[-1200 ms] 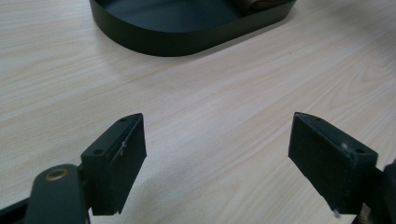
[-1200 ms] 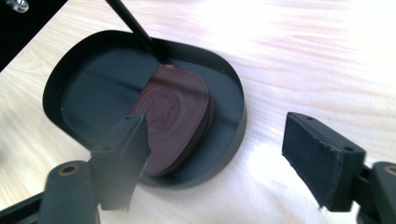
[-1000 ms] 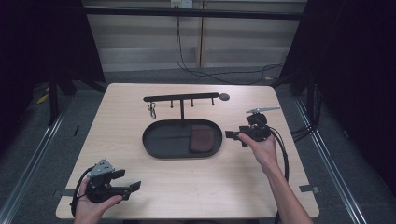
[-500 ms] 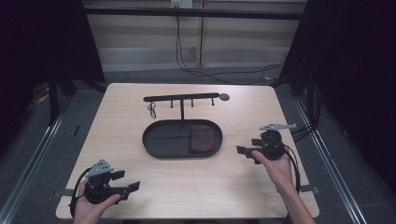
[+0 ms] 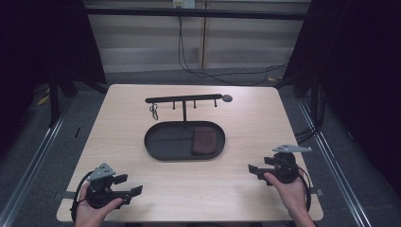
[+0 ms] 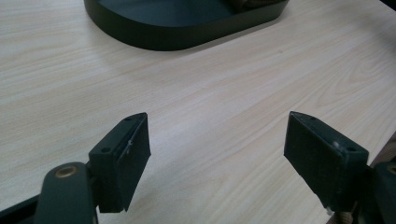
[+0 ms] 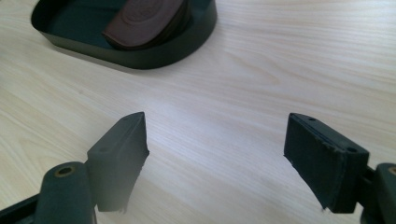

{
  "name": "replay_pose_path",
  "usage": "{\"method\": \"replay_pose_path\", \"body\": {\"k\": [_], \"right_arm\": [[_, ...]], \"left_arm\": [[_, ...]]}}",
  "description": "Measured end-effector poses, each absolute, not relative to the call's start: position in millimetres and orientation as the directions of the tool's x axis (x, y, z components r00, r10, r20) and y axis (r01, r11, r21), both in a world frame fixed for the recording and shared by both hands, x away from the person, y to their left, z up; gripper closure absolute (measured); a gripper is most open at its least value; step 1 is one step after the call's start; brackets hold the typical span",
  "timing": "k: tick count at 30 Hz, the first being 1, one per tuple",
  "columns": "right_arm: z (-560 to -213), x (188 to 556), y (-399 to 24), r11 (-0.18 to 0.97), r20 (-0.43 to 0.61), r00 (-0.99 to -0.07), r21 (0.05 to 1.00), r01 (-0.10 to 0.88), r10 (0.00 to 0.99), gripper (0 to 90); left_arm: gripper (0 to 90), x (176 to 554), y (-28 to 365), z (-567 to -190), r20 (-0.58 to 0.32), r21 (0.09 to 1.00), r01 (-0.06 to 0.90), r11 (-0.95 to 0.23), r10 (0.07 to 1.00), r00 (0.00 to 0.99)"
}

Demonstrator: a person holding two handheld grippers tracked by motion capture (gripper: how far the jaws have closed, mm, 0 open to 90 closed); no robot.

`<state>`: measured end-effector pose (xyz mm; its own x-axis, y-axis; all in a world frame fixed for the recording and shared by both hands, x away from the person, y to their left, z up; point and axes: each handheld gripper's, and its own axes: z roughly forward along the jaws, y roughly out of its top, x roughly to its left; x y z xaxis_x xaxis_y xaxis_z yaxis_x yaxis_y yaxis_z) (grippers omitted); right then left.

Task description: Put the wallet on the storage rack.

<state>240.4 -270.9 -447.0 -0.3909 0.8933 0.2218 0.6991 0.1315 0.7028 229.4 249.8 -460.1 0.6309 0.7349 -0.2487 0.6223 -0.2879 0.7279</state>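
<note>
Withdrawn from the tray (image 5: pixel 156 152), the right gripper (image 5: pixel 255 171) now sits near the table's (image 5: pixel 246 123) right front corner, where a second ago it hovered just beside the tray's right end. Its jaws have just been opening a little and stand wide apart over bare wood, with nothing between them, as the right gripper view confirms. No change is noted at the left gripper (image 5: pixel 135 191): it rests near the left front corner, jaws likewise spread wide and empty. A brown wallet (image 5: pixel 204 141) lies flat inside the right half of the tray, touched by neither gripper. Behind the tray stands a rack (image 5: pixel 183 99) with a ring (image 5: pixel 153 112) hanging from its left peg; both are undisturbed. Assessment: with the wallet settled in the tray and both hands drawn back to the near edge, the placing appears complete, and the retreat reads as a return to rest rather than preparation for another grasp.
</note>
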Motion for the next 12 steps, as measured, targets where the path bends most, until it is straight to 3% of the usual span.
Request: {"method": "replay_pose_path", "body": {"k": [12], "right_arm": [[-474.2, 231.1, -289.8, 0.132, 0.179, -0.333, 0.671, 0.73, 0.926, 19.9]], "left_arm": [[22.5, 231.6, 251.4, -459.7, -0.252, 0.73, 0.621, -0.287, 0.731, 0.634]]}}
